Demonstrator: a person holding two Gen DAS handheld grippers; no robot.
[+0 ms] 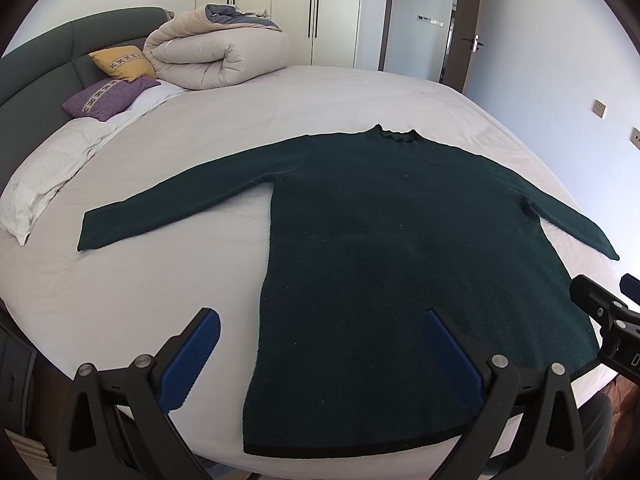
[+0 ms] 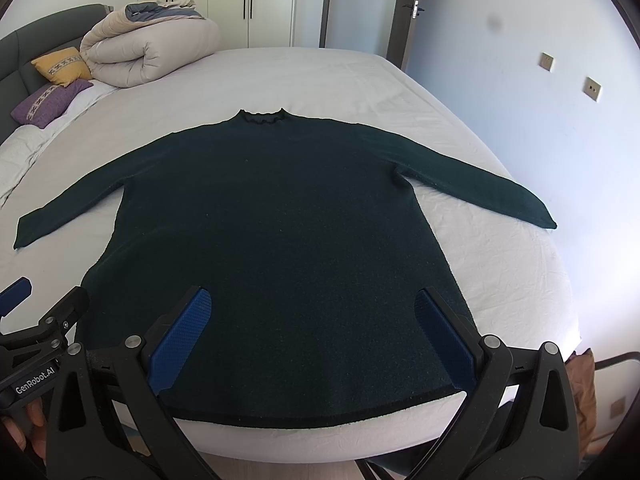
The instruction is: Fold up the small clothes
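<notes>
The left gripper (image 1: 324, 360) hangs over the near edge of the bed (image 1: 200, 152) with its jaws spread wide and nothing between them; its left blue pad sits over bare sheet and its right pad over the lower body of the sweater (image 1: 400, 240), but whether the pads touch the cloth cannot be told. The right gripper (image 2: 314, 340) is held beside it, also low at the near edge, jaws likewise spread wide and empty, both blue pads (image 2: 180, 340) framing the sweater's lower body just above the hem. In the right wrist view the left gripper's black frame shows at the lower left, with part of a hand (image 2: 28, 428) gripping it at the edge of the picture. The sweater is dark green, long-sleeved, with a small ruffled collar (image 2: 262, 117) pointing away towards the far side of the bed. It lies flat on the white sheet, body smooth, both sleeves stretched out and angled slightly down towards the near side, hem with a darker band running along the near edge of the mattress. Well apart from it, at the headboard (image 1: 48, 52) end, lie a rolled beige duvet (image 1: 216, 52), a yellow cushion (image 1: 120, 62), a purple cushion (image 1: 106, 98) and a white pillow (image 1: 44, 176).
</notes>
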